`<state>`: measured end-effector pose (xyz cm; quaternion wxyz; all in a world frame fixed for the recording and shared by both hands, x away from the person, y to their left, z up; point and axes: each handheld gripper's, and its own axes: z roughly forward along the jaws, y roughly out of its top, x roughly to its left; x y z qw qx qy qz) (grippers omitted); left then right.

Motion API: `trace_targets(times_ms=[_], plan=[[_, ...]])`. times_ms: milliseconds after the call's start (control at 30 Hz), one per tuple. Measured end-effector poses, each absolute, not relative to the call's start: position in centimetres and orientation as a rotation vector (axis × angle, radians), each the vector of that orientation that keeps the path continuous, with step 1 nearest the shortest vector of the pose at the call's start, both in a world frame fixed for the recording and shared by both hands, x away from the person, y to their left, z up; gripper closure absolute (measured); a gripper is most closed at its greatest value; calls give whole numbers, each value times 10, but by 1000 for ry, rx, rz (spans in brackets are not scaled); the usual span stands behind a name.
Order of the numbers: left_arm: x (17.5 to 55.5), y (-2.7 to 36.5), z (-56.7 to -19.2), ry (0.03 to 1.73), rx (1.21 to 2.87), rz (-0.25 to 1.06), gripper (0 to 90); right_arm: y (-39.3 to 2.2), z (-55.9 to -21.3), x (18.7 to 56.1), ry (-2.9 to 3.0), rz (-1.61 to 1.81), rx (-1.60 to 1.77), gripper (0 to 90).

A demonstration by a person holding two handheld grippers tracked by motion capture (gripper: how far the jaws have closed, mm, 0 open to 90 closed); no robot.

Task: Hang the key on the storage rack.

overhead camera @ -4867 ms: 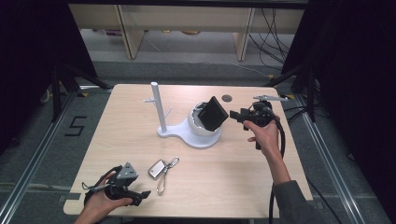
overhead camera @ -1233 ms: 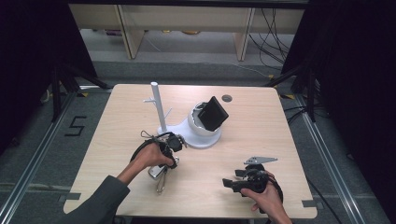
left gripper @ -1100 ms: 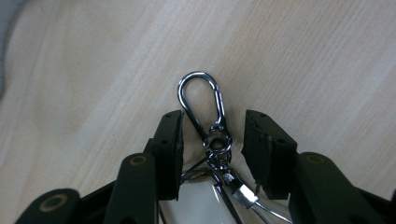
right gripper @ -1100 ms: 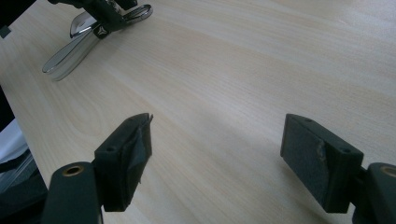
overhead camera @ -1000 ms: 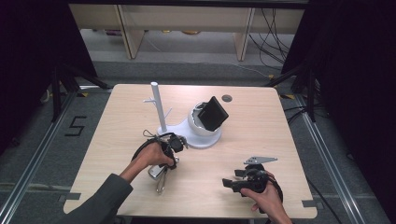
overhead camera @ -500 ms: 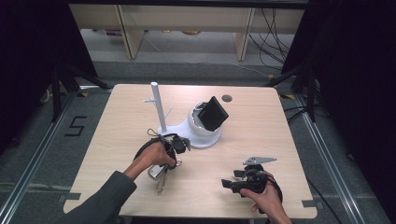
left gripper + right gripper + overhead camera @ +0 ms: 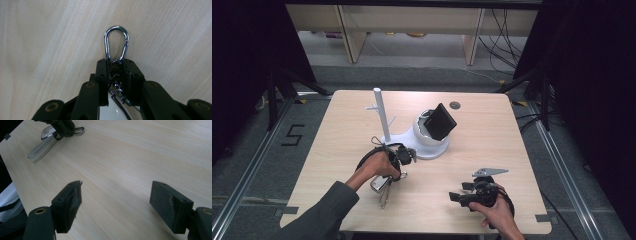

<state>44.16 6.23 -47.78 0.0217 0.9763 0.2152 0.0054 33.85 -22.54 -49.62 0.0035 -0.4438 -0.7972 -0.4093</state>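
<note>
A keychain (image 7: 382,192) lies on the wooden table (image 7: 492,135) left of centre, near the front. Its chrome carabiner (image 7: 116,42) sticks out flat on the wood beyond my left gripper (image 7: 116,67). The left jaws have just been closing and are shut on the dark links and ring behind the carabiner, with a pale silvery fob (image 7: 112,110) under them. In the high view, a hand holds the left gripper (image 7: 385,187) over the keychain. My right gripper (image 7: 459,192) rests at the front right; in its own view the right gripper (image 7: 116,200) is open over bare wood, with the keychain (image 7: 41,148) far off.
A white stand with an upright pegged post (image 7: 381,112) and a rounded base (image 7: 432,147) sits mid-table, just behind the left hand. A black square block (image 7: 439,121) leans in the base's cup. A small round grommet (image 7: 455,105) marks the far table side.
The left hand came from the table's front-left corner to the keychain and its jaws closed on it. The right hand came from beside the black block to the front right.
</note>
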Motion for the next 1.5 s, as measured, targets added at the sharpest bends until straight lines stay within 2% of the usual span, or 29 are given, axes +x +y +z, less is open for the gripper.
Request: trace_targets(times_ms=[333, 667, 1167, 1500], plan=[[441, 64, -475, 677, 2997, 6, 752, -227, -496, 339, -2503, -1289, -1402, 267], [443, 84, -457, 706, 2949, 28, 752, -227, -496, 340, -2494, -1290, -1395, 267], [448, 133, -388, 813, 2858, 172, 752, -227, -497, 340, -2492, -1286, -1408, 267], [450, 157, -359, 875, 2840, 234, 752, -226, -499, 341, -2470, -1299, -1384, 267]])
